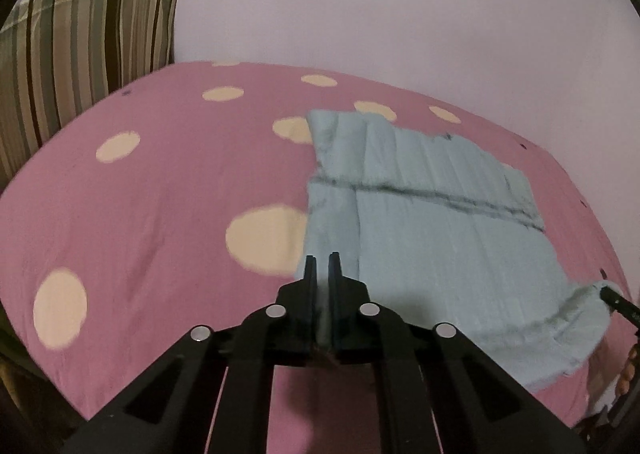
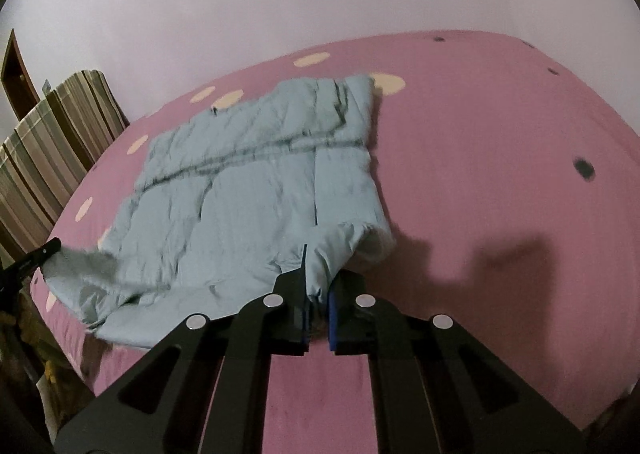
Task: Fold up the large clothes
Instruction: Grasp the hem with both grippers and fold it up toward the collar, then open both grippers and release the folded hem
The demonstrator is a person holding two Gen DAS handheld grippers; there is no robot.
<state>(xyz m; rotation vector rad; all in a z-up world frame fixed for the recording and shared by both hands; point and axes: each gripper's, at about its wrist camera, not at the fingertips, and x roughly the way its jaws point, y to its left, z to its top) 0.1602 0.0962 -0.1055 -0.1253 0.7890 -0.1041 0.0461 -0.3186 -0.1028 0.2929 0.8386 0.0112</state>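
Your left gripper (image 1: 322,260) is closest to you in the left wrist view, its black fingers nearly together and clenched on a thin edge of the pale blue quilted garment (image 1: 432,221); a sliver of the blue cloth runs down between the fingers. In the right wrist view your right gripper (image 2: 320,274) grasps a bunched corner of the same garment (image 2: 256,181), the fabric pinched between its blue-lined pads and puffing up just past the fingertips.

Both near corners of the garment are lifted off the pink bedsheet with cream polka dots (image 1: 160,193), while the rest of it lies spread flat on the bed ahead of you. A dark stitched seam crosses the cloth from side to side, and lighter quilting lines run along its length. In each view the other gripper's tip shows at the frame edge, holding the garment's opposite near corner: yours on the right at the far right of the left wrist view (image 1: 618,300), yours on the left at the far left of the right wrist view (image 2: 40,254).

Beyond the garment, bare pink sheet (image 2: 500,133) reaches the pale lilac wall (image 1: 400,13). A brown, grey and cream striped cushion (image 1: 80,53) stands upright against that wall, at the bed's far left corner (image 2: 60,141).
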